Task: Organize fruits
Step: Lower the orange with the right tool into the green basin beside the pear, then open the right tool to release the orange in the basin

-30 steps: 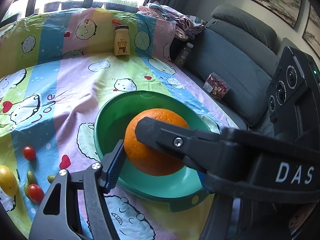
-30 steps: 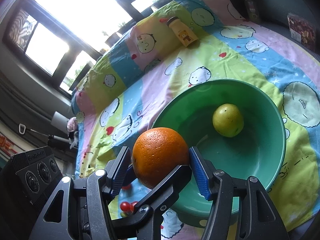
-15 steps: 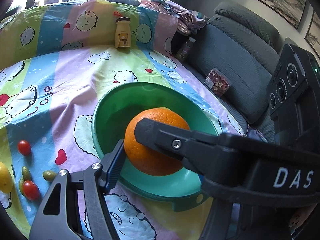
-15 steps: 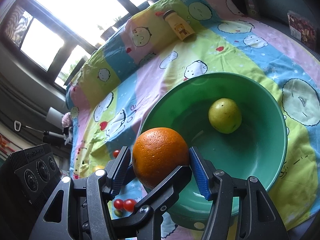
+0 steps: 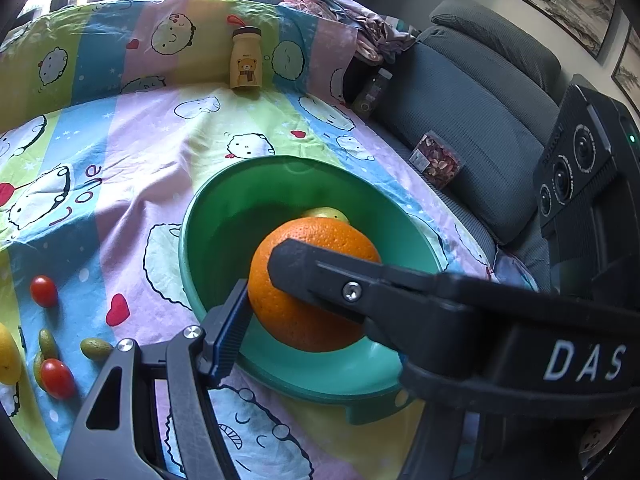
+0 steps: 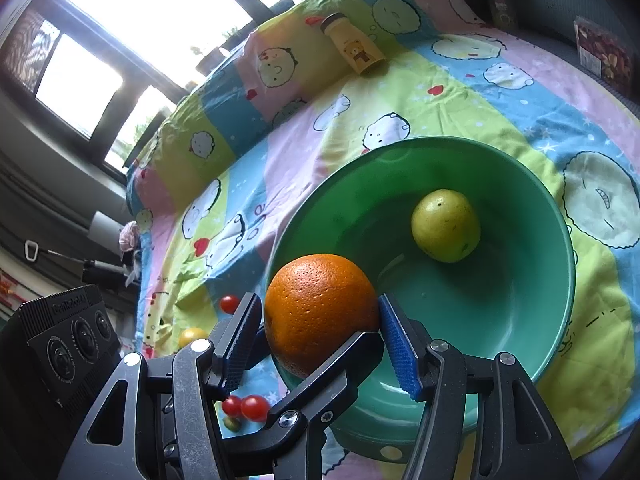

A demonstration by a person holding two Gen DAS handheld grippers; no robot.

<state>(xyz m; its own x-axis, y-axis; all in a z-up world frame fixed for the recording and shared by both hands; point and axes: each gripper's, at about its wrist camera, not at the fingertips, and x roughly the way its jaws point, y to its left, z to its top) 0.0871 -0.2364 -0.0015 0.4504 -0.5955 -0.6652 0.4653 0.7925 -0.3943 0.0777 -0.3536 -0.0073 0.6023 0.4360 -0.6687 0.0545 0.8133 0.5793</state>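
Both grippers clamp the same orange (image 5: 304, 280), also seen in the right wrist view (image 6: 320, 308), and hold it over the near rim of a green bowl (image 5: 208, 216) (image 6: 520, 312). My left gripper (image 5: 260, 280) grips it from its side; my right gripper (image 6: 318, 332) grips it with its blue pads (image 6: 396, 344). A yellow-green fruit (image 6: 446, 226) lies in the bowl and peeks out behind the orange (image 5: 326, 213). Cherry tomatoes (image 5: 43, 290) (image 6: 250, 407), small green fruits (image 5: 95, 348) and a lemon (image 5: 7, 354) lie on the cloth to the left.
A yellow bear-print bottle (image 5: 245, 60) (image 6: 354, 48) stands at the back of the cartoon cloth. A grey sofa (image 5: 480, 92) with a snack packet (image 5: 436, 160) is on the right. A dark bottle (image 5: 372, 92) stands by the sofa.
Both grippers have carried the orange a little forward over the bowl's near rim. The yellow-green fruit now peeks out behind the orange in the left view.
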